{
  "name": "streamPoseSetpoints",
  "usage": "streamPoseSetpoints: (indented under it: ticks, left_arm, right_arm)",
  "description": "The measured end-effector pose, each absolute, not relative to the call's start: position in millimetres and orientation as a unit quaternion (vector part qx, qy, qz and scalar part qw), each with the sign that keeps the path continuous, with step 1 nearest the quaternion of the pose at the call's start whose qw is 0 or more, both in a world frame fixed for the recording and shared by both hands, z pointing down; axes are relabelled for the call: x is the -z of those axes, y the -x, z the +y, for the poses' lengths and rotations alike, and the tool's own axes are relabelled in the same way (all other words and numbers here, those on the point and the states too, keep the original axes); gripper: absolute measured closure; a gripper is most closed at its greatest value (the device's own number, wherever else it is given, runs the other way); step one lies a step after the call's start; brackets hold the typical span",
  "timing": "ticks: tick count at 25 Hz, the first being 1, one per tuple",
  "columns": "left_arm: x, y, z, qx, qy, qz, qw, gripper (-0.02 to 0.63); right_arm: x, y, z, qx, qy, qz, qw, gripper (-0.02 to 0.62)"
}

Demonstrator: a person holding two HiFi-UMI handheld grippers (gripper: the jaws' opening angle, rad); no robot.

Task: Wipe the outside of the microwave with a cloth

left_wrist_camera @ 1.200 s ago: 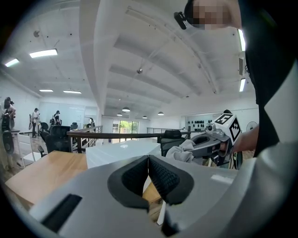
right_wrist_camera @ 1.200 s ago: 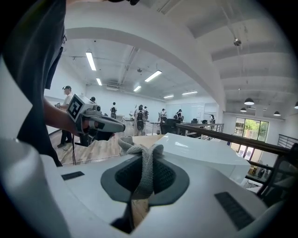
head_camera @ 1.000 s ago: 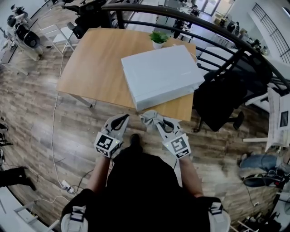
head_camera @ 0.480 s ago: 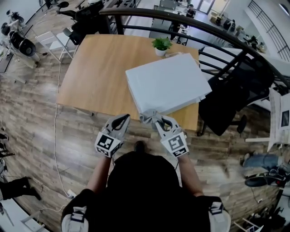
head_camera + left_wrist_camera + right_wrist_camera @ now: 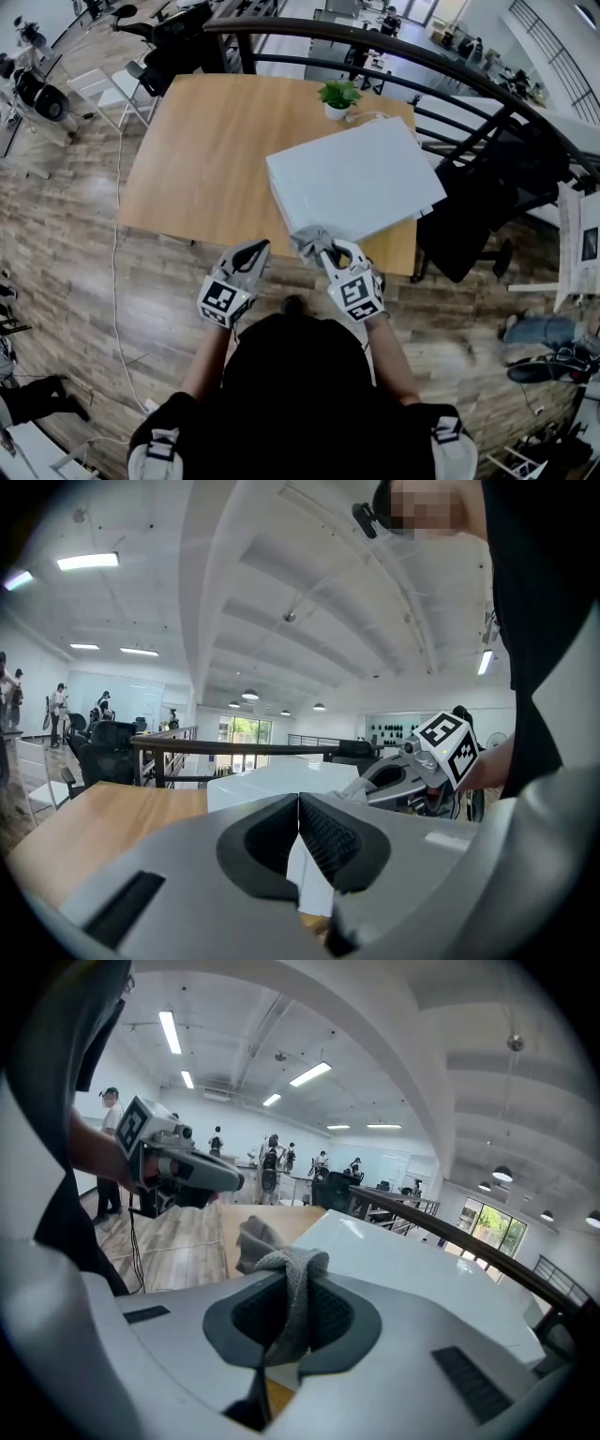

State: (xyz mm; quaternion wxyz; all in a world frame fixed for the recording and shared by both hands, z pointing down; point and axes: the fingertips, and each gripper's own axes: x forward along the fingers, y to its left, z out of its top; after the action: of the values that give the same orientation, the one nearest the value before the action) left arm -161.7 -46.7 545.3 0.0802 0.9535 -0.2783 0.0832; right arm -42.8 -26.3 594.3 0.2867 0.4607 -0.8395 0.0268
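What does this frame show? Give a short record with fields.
setting: microwave on table, plant at the far edge
right gripper: shut on cloth
left gripper: shut, empty, near table's front edge
cloth position: at microwave's near corner, contact unclear
wiping: not visibly begun

Microwave (image 5: 352, 183) on table (image 5: 202, 141), R side; plant (image 5: 337, 96) behind it; chair (image 5: 469, 211) R of table; cloth (image 5: 310, 238) at near corner.
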Motion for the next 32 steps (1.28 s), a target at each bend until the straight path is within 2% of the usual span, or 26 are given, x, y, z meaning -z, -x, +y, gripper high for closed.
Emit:
streamPoseSetpoints:
  ticks: [11, 22, 32]
  left_arm:
    - [-558, 167, -55, -0.081, -0.956, -0.266, 0.094, 0.603]
    - [-554, 160, -51, -0.098, -0.953, -0.270, 0.093, 0.603]
    - [-551, 122, -53, -0.100, -0.955, -0.262, 0.099, 0.603]
  right_arm:
    - [-604, 41, -30, -0.023, -0.475, -0.825, 0.307, 0.572]
    - [-602, 31, -32, -0.040, -0.480, -0.832, 0.275, 0.572]
    - [-602, 5, -40, -0.038, -0.475, -0.834, 0.278, 0.571]
